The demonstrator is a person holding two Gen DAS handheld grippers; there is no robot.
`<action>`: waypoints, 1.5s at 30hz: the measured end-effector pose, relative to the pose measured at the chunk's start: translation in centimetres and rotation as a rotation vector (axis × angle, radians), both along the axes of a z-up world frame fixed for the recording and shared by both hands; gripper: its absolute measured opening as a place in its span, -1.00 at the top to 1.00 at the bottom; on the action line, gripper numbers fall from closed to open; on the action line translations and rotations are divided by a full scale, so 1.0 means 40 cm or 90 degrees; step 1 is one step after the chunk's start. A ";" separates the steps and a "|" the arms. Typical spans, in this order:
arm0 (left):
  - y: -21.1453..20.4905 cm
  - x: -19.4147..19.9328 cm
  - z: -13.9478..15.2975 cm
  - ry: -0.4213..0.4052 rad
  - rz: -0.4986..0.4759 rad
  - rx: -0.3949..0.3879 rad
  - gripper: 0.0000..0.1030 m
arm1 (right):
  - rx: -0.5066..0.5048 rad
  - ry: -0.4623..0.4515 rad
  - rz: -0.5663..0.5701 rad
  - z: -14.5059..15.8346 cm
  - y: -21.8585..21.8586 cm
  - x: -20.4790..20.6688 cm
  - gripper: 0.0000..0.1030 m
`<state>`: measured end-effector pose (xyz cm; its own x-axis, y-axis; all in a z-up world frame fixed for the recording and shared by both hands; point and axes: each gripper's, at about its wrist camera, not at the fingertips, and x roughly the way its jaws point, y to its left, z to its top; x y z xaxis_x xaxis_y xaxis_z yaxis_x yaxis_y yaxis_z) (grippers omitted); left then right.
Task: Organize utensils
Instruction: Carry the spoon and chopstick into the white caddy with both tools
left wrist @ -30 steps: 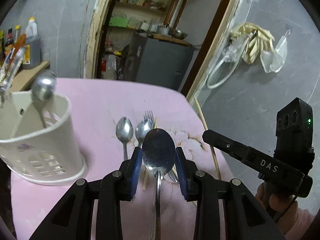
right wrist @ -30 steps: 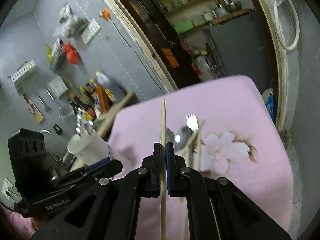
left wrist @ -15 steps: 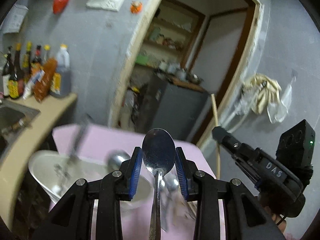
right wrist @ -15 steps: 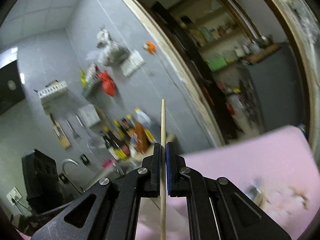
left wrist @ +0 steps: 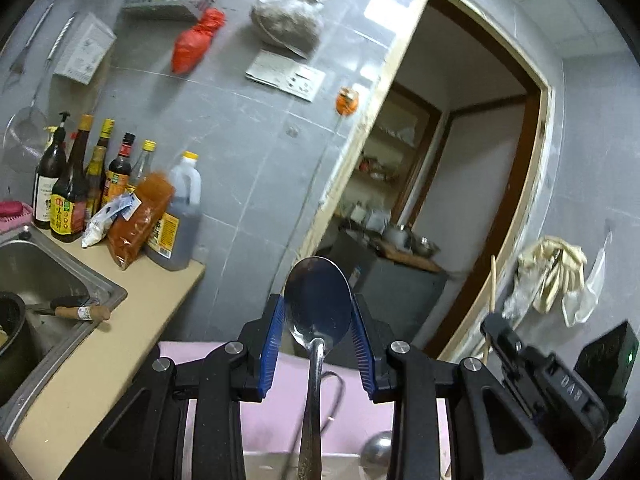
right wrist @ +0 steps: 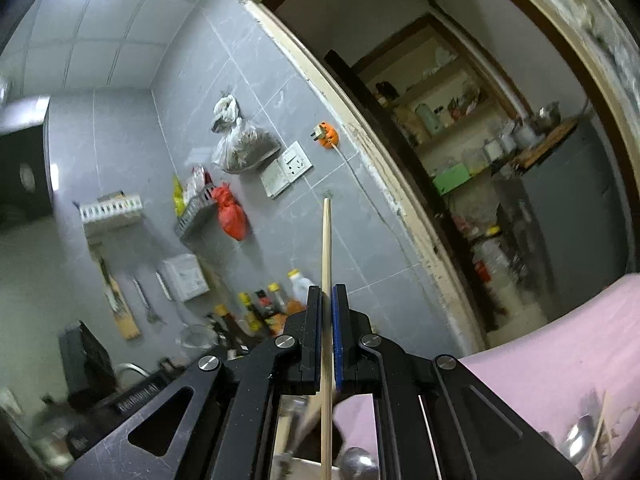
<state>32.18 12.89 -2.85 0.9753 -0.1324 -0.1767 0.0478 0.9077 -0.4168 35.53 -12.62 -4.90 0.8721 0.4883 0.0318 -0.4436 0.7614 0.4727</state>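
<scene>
My left gripper (left wrist: pixel 318 320) is shut on a steel spoon (left wrist: pixel 318 308), bowl up, handle running down between the fingers. Below it the white utensil holder's rim (left wrist: pixel 264 458) and a ladle's round end (left wrist: pixel 376 450) show at the bottom edge. My right gripper (right wrist: pixel 327 312) is shut on a wooden chopstick (right wrist: pixel 326 248), held upright. It also shows in the left wrist view (left wrist: pixel 516 352) at the right with its chopstick (left wrist: pixel 491 284). Loose spoons (right wrist: pixel 576 438) and a chopstick (right wrist: pixel 600 428) lie on the pink cloth (right wrist: pixel 560 340).
A counter (left wrist: pixel 112 344) with a steel sink (left wrist: pixel 36 276) lies at the left, with sauce bottles (left wrist: pixel 80 188) against the tiled wall. A doorway (left wrist: pixel 440 184) opens behind the table. Rubber gloves (left wrist: pixel 556 268) hang on the right wall.
Both grippers have tilted up and lifted, so the views now show wall and doorway instead of the table. The spoon and the chopstick stay gripped. The holder has dropped to the bottom edge.
</scene>
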 end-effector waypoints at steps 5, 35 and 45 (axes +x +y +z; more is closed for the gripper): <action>0.032 -0.005 -0.054 -0.023 0.006 -0.028 0.39 | -0.060 -0.022 -0.046 -0.019 0.046 -0.012 0.91; -0.027 -0.082 -0.170 -0.057 -0.006 0.064 0.38 | -0.191 -0.030 -0.112 -0.085 0.110 -0.076 0.91; -0.010 -0.113 -0.135 0.002 -0.029 0.059 -0.05 | -0.174 0.020 -0.092 -0.046 0.063 -0.098 0.55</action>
<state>27.66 12.48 -8.24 0.9681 -0.1599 -0.1931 0.0891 0.9394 -0.3311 31.62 -10.10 -6.72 0.9318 0.3455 -0.1115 -0.3094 0.9164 0.2540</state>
